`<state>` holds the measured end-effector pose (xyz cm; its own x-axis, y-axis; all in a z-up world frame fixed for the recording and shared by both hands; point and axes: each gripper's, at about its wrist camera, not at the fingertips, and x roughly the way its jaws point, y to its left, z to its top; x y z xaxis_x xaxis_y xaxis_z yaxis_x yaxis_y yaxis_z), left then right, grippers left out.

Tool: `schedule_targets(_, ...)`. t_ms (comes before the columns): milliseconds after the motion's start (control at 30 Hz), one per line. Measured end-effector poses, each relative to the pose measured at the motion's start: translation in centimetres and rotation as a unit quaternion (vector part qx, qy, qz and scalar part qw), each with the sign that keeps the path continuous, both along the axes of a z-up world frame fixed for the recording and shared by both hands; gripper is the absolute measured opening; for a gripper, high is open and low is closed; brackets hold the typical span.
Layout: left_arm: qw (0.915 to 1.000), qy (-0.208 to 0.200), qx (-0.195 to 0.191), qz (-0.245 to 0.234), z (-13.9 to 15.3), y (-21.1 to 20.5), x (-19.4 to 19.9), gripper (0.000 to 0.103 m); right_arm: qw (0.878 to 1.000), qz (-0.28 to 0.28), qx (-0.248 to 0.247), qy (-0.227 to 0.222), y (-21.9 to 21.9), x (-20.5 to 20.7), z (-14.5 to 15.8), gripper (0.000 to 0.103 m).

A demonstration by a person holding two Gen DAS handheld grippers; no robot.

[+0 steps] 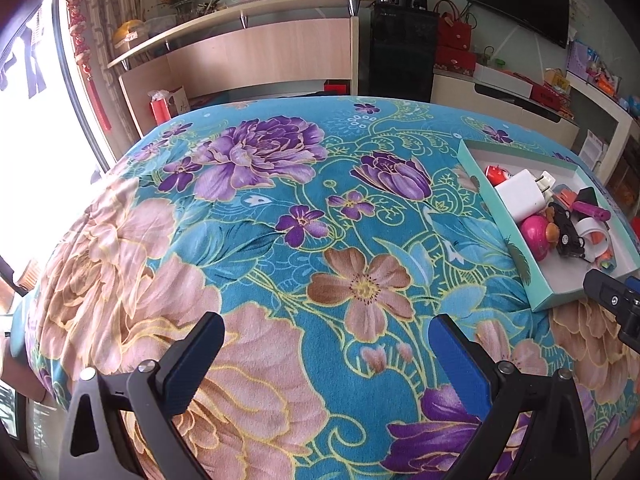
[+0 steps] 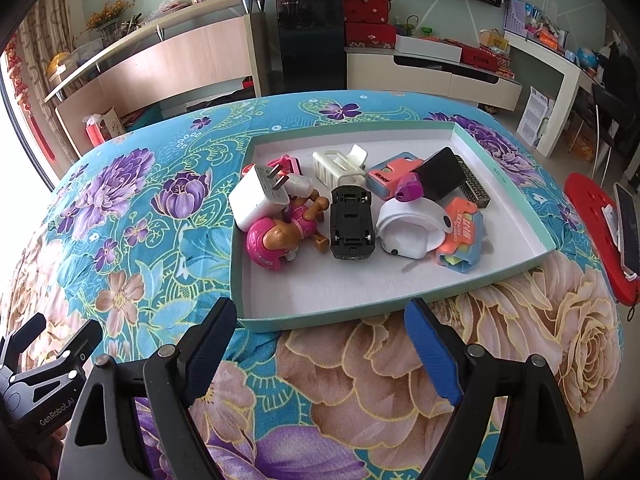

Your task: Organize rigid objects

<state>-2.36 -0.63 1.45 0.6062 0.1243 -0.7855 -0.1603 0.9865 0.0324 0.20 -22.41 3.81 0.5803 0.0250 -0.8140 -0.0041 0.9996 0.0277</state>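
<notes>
A shallow teal box lid [image 2: 280, 322] lies on the flowered blanket and holds several small items: a white charger plug [image 2: 256, 196], a pink toy pup [image 2: 280, 236], an upturned black toy car [image 2: 352, 222], a white hair clip [image 2: 340, 166], a white round case [image 2: 408, 226] and an orange pack [image 2: 460, 236]. My right gripper [image 2: 324, 344] is open and empty just before the lid's near edge. My left gripper [image 1: 326, 354] is open and empty over bare blanket, left of the lid [image 1: 500, 216]. The right gripper's tip shows in the left wrist view [image 1: 612, 300].
A red stool [image 2: 596, 240] with a phone [image 2: 626, 228] on it stands right of the bed. A wooden counter [image 2: 172, 56], a black dispenser [image 2: 310, 40] and a white TV cabinet [image 2: 432, 76] line the far wall. The blanket [image 1: 280, 240] drops off at the left.
</notes>
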Motion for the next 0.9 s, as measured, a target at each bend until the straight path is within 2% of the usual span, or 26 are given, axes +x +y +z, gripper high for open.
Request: schedule_targets(900,0.9998,0.017,0.011,0.001,-0.5,-0.3,-0.7,0.103,0.999,0.025,-0.024,0.011,1.8,-1.4,-1.4,0.086)
